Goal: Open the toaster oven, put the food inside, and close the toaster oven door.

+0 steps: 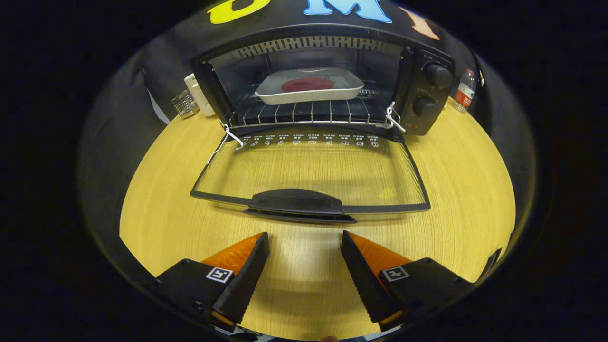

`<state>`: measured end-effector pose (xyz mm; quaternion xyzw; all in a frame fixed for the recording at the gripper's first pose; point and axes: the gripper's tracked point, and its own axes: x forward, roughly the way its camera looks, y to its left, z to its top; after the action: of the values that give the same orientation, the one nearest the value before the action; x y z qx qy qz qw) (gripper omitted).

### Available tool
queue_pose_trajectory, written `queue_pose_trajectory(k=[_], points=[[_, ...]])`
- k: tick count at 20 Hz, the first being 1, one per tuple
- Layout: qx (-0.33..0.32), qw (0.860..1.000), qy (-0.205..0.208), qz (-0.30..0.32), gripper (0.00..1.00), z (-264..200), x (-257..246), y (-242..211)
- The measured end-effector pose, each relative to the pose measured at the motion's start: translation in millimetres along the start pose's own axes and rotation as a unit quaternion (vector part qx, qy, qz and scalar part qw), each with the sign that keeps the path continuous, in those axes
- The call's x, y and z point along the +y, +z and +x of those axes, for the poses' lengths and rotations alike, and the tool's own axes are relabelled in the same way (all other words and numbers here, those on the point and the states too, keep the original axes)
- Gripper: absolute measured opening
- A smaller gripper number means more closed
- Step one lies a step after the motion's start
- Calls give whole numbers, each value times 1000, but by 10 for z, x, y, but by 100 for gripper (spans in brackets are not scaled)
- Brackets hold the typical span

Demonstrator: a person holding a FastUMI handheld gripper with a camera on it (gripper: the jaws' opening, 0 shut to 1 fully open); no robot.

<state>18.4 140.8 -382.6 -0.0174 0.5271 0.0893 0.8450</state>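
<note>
Gripper view: toaster oven (327,80) at the far side of the wooden table (456,190), mouth facing the fingers, long axis running left to right. Black metal body, slotted vents along the top of the cavity, two round knobs (438,75) stacked on the right-hand panel. Door (308,171) dropped fully open, lying flat toward the near side, hinged at the far edge; clear glass with a dotted black border and a row of small white icons near the hinge, wood grain visible through it. Curved black plastic handle (297,202) on the door's near edge, just ahead of the fingers. White cord (228,137) tied at the left hinge, another at the right.

Inside, on the wire rack (308,113): shallow white rectangular tray (308,86), rounded corners, long side left to right, holding a flat reddish oval piece of food (308,84).

Gripper (305,270) low over the near table, pointing straight at the handle, released: two black serrated wedge fingers (247,280) with orange backs spread well apart, bare tabletop between them, nothing held.

Left of the oven, a white block and a small wire object (184,103); far right, a clear bottle (465,90) with a red label.
</note>
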Motion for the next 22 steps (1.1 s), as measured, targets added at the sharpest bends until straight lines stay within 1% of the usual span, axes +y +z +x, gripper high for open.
queue_pose_trajectory(k=[4, 10, 13, 19, 22], points=[[6, 999, -33, -15, 96, 35, -28, 15], [-19, 998, -56, -14, 96, -23, -16, 57], [-34, 998, -57, -16, 96, -102, 0, 87], [-107, 990, -78, -40, 96, -351, -7, 306], [-132, 987, -77, -41, 96, -454, 5, 441]])
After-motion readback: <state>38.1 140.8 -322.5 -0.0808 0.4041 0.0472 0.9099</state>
